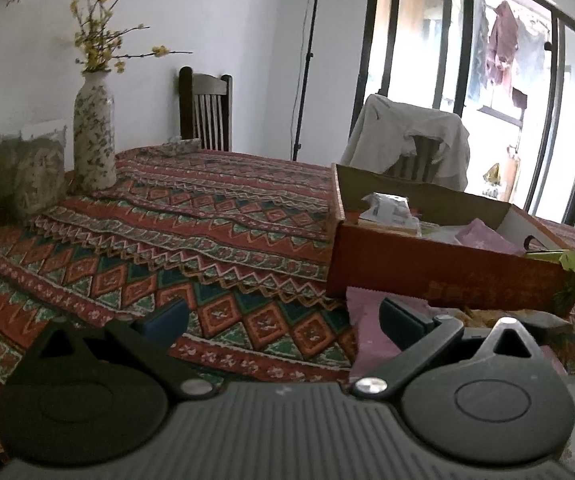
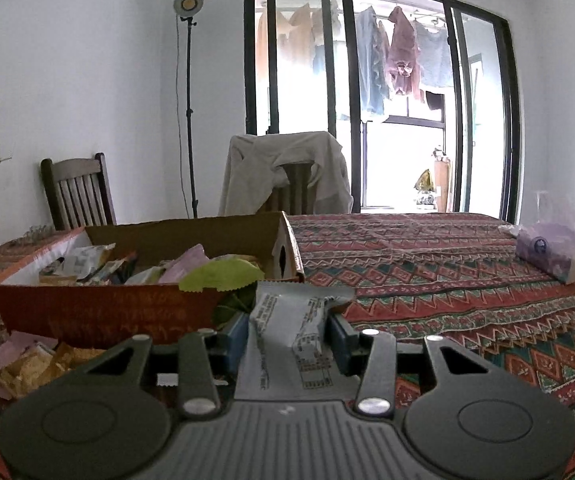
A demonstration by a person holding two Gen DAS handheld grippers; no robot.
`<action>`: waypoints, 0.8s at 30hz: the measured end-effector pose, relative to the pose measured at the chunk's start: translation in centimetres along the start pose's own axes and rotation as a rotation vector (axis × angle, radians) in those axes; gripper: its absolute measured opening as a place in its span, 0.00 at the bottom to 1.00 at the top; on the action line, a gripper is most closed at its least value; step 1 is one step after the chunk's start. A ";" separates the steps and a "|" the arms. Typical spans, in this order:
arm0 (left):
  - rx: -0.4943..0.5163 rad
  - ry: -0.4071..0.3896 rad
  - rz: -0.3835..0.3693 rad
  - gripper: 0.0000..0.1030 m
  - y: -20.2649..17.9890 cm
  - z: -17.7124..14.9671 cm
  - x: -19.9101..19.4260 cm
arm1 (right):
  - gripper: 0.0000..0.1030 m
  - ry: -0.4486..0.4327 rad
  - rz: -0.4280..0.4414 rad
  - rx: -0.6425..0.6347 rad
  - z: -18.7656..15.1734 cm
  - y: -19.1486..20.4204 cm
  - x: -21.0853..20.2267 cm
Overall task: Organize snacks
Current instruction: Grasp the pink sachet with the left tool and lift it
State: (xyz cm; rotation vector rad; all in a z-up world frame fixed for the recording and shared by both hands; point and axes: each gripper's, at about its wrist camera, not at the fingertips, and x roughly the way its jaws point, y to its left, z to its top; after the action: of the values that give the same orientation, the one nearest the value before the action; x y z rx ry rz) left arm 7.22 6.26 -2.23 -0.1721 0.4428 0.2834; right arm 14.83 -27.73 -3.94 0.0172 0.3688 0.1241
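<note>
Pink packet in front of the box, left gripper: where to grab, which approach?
The pink packet lies flat on the tablecloth against the cardboard box. Probably take its free near edge, with the open left gripper coming low from the near side. The box blocks the far side; lying flat, it offers only an edge to pinch.

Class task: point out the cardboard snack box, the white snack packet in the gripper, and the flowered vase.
cardboard snack box [image 2: 99,312], right wrist view, front wall.
white snack packet [image 2: 283,320], right wrist view, printed middle.
flowered vase [image 1: 94,136], left wrist view, body.
</note>
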 end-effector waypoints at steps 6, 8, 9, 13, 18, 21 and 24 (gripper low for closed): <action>0.036 0.030 -0.012 1.00 -1.7 1.1 0.4 | 0.42 -0.007 0.006 0.014 0.0 -0.2 -0.2; 0.044 0.050 -0.021 1.00 -2.3 1.2 0.9 | 0.42 -0.011 0.006 0.022 0.0 -0.3 -0.3; 0.047 0.062 -0.023 1.00 -2.6 1.3 1.2 | 0.42 -0.013 0.006 0.025 0.0 -0.3 -0.3; 0.089 0.114 -0.025 1.00 -4.3 1.3 2.5 | 0.42 -0.021 0.009 0.033 -0.1 -0.4 -0.5; 0.127 0.191 -0.002 1.00 -6.2 0.9 4.9 | 0.42 -0.035 0.020 0.041 -0.1 -0.5 -0.8; 0.134 0.212 0.016 1.00 -6.8 0.7 5.9 | 0.42 -0.037 0.024 0.046 0.0 -0.6 -0.8; 0.144 0.232 0.027 0.99 -7.5 0.6 6.6 | 0.42 -0.039 0.030 0.053 0.0 -0.7 -0.9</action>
State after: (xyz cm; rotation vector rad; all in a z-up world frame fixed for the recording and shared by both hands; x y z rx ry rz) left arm 15.45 0.80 -3.88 -0.0584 0.6937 0.2576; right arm 14.10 -28.51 -3.69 0.0773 0.3324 0.1433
